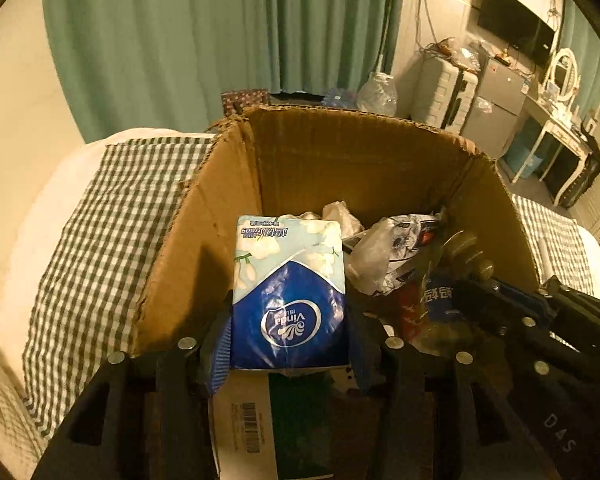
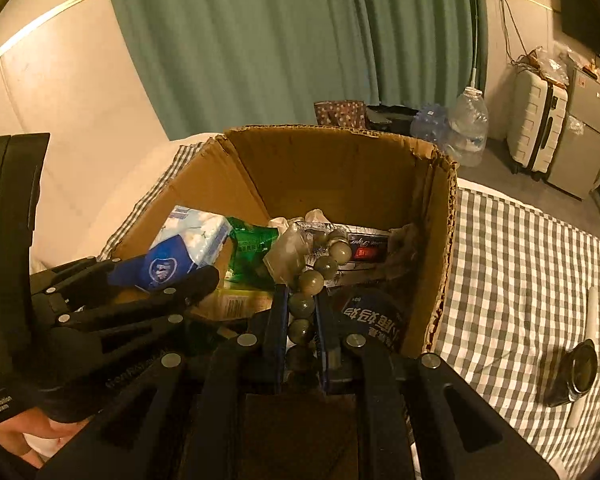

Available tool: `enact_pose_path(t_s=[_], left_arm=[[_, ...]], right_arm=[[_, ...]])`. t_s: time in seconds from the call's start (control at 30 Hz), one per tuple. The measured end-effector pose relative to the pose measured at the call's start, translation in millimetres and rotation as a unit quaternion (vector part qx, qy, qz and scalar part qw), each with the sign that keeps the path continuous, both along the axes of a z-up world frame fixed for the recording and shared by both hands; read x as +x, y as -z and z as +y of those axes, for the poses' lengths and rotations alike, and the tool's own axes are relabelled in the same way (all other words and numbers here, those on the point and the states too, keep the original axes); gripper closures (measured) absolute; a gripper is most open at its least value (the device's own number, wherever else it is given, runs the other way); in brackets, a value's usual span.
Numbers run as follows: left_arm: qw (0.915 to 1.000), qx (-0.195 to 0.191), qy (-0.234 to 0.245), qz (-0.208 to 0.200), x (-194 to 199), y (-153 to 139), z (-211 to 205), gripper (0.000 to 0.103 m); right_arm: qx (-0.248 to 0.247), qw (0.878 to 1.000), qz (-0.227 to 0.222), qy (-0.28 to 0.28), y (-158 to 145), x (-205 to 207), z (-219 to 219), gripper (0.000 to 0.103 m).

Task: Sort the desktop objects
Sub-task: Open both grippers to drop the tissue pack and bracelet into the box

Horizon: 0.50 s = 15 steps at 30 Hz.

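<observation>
An open cardboard box (image 1: 339, 160) (image 2: 319, 168) stands on a checked cloth. Over its near left part my left gripper (image 1: 290, 332) (image 2: 164, 276) is shut on a blue and white tissue pack (image 1: 290, 280) (image 2: 188, 244), which stands upright between the blue pads. Over the box's near right part my right gripper (image 2: 301, 300) (image 1: 475, 280) is shut on a string of large green beads (image 2: 323, 264) (image 1: 465, 248). The loose end of the string trails forward over the box's contents.
In the box lie a green packet (image 2: 252, 248), crumpled plastic (image 1: 375, 256) and a dark blue printed pack (image 2: 371, 316). On the checked cloth (image 2: 519, 260) to the right are a small dark jar (image 2: 575, 372) and a white stick (image 2: 591, 300). A hand (image 2: 16, 440) shows at lower left.
</observation>
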<state>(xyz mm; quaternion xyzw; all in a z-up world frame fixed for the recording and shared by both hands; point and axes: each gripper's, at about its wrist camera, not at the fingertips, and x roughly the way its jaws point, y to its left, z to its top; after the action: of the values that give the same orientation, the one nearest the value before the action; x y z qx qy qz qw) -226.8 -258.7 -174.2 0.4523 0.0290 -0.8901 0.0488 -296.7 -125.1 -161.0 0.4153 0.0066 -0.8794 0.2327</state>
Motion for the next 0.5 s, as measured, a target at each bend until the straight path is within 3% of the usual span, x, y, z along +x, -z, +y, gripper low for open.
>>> enact_pose_path(t_s=[0.1, 0.2, 0.5], left_arm=[[1.0, -0.009, 0.003, 0.003, 5, -6, 3, 0.049], [0.9997, -0.016, 0.005, 0.018, 12, -21, 6, 0.048], [0.9967, -0.026, 0.007, 0.077, 36, -78, 19, 0.034]], right_arm=[[0.001, 1.0, 0.008, 0.0, -9, 6, 0, 0.088], [0.001, 1.0, 0.029, 0.004, -23, 14, 2, 0.076], [-0.01, 0.996, 0.078, 0.038, -78, 44, 30, 0.074]])
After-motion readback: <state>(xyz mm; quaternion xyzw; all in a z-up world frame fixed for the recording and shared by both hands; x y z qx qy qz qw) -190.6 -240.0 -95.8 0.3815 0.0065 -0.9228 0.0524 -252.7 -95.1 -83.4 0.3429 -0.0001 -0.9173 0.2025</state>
